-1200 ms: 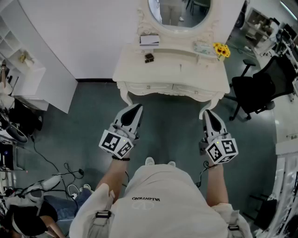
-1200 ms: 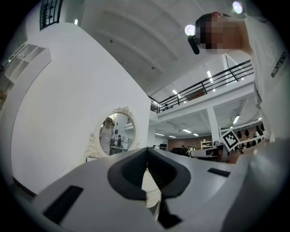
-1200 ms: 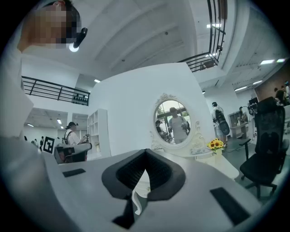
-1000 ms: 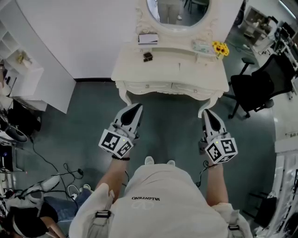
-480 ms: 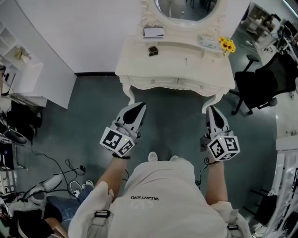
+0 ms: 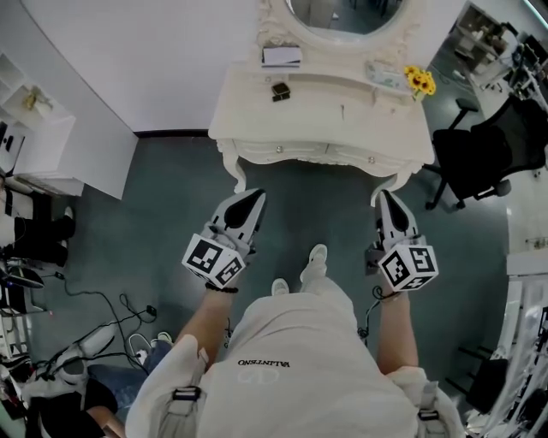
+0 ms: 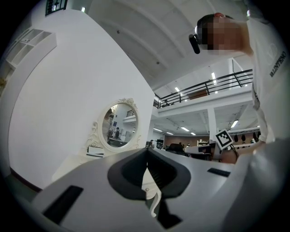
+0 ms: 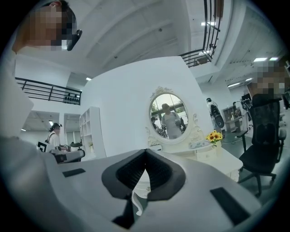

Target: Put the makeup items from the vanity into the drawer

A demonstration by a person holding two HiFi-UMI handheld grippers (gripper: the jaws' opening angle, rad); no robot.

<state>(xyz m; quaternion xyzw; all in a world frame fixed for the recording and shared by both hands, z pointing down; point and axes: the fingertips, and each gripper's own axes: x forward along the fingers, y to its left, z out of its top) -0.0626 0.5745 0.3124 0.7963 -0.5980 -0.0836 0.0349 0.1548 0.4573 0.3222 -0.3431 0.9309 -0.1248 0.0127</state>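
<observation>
1. White-and-grey plastic leads the scene: we hold the left gripper (image 6: pixel 249 201) and the right gripper (image 6: pixel 387 201) level ahead of us. Each has its jaws pressed together with nothing between them, as each gripper's own view shows.
2. Between the two grippers, one shoe (image 6: pixel 317 257) is set forward on the dark green floor (image 6: pixel 171 197).
3. Farther off stands the cream vanity (image 6: pixel 342 133), well apart from both grippers. Its two drawer fronts look closed, the left drawer (image 6: pixel 278 150) and the right drawer (image 6: pixel 370 159) each showing a small knob.
4. The makeup items lie on the vanity top, under the oval mirror (image 6: pixel 342 13):
   - a small dark box (image 6: pixel 278 90) on the far left;
   - a pale flat case (image 6: pixel 282 56) beyond it, against the mirror's base;
   - a thin stick (image 6: pixel 342 109) near the middle;
   - a light tray (image 6: pixel 383 77) on the far right, beside yellow sunflowers (image 6: pixel 418 82).
5. We judge the step in hand to be the approach: nothing is gripped, and nothing appears to have gone into a drawer.
6. The next move calls for closing the gap to the vanity. One gripper must then part its jaws around a drawer knob and draw it out, so that an open drawer is ready before the first item is lifted.
</observation>
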